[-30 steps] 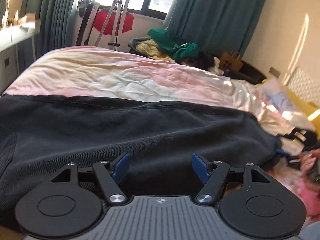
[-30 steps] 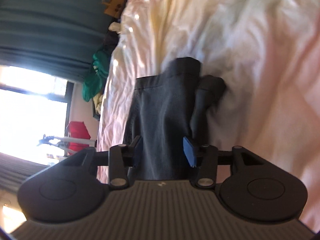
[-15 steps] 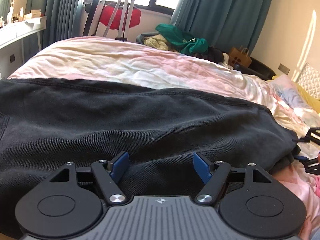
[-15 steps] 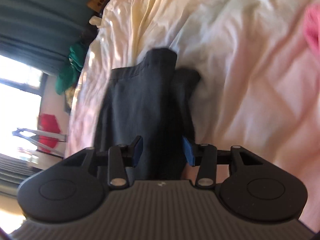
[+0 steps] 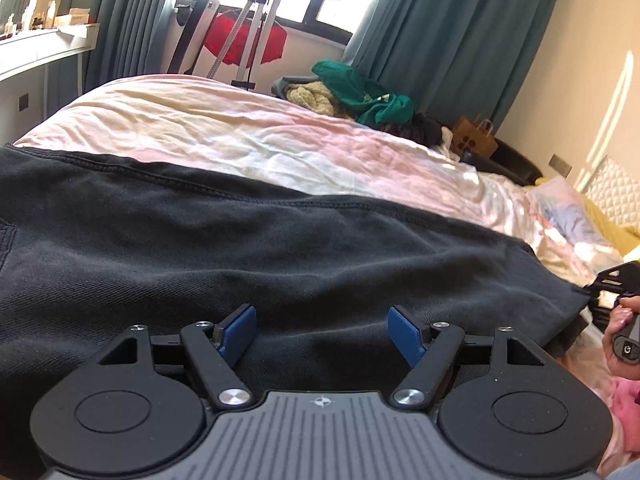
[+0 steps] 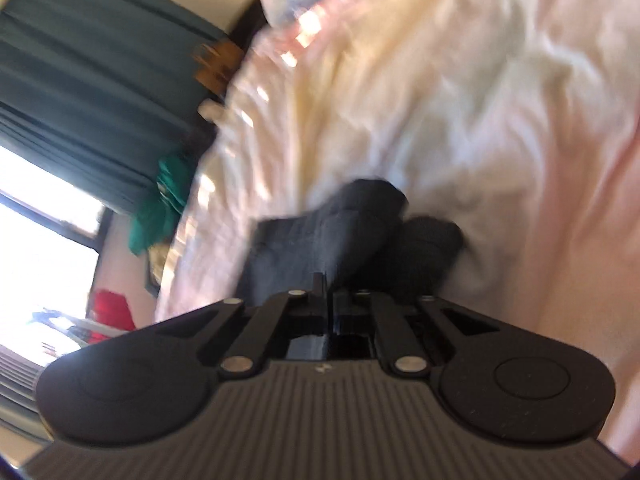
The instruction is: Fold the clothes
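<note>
Two grippers are working one dark garment on a bed; the right gripper is showing its jaws brought together, having just been closing, and dark cloth is sitting right at their tips, so they are judged to be pinching the near end of the black garment, though blur is making the exact bite hard to read; the left gripper is hanging with its jaws wide apart, its blue pads clear of each other and nothing clamped between them, hovering just over the broad middle of the same cloth. In the left wrist view the garment is lying spread across the near half of the bed, heavy charcoal fabric with a stitched hem running along its far edge and soft wrinkles across its face; its right end is tapering to a corner where the other gripper and a person's hand are meeting it. In the right wrist view that end is looking bunched and rolled against the sheet, not flat. The folding is judged to be at its opening stage; one end is being taken up, no crease is yet showing, and the turning-over and squaring are still left to do. Beyond the cloth, the pale pink bedsheet is lying rumpled; a heap of green and yellow clothes is waiting past the far edge of the bed, under teal curtains.
</note>
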`<state>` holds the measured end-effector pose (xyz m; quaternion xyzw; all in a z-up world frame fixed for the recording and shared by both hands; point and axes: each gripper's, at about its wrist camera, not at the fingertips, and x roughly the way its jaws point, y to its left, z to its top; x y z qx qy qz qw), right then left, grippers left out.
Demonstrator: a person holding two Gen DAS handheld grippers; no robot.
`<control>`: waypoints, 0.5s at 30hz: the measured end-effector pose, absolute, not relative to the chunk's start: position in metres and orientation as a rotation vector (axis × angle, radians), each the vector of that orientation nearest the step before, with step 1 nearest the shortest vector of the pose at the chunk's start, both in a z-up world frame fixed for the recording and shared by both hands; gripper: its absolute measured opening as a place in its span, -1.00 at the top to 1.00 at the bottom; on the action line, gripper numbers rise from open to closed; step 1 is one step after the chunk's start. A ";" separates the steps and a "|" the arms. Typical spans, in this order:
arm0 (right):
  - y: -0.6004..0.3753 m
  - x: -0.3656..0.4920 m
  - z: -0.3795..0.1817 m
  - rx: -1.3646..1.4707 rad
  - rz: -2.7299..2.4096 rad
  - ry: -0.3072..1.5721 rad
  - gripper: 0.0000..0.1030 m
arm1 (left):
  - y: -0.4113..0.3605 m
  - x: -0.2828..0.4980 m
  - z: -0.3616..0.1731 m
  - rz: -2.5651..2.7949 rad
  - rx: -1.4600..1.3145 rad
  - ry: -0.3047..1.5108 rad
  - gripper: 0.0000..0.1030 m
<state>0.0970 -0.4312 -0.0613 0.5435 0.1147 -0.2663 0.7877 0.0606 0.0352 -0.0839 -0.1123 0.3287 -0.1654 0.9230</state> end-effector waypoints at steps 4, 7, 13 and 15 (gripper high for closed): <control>-0.415 0.078 -0.029 1.000 -0.579 0.212 0.90 | 0.046 0.059 -0.079 -0.333 -0.288 0.663 -0.45; -0.428 0.069 -0.042 1.071 -0.622 0.311 0.90 | 0.050 0.059 -0.076 -0.326 -0.310 0.671 -0.45; -0.448 0.056 -0.080 1.333 -0.606 0.410 0.84 | 0.049 0.057 -0.076 -0.314 -0.280 0.664 -0.45; -0.445 0.051 -0.080 1.356 -0.608 0.411 0.81 | 0.050 0.055 -0.076 -0.307 -0.276 0.662 -0.45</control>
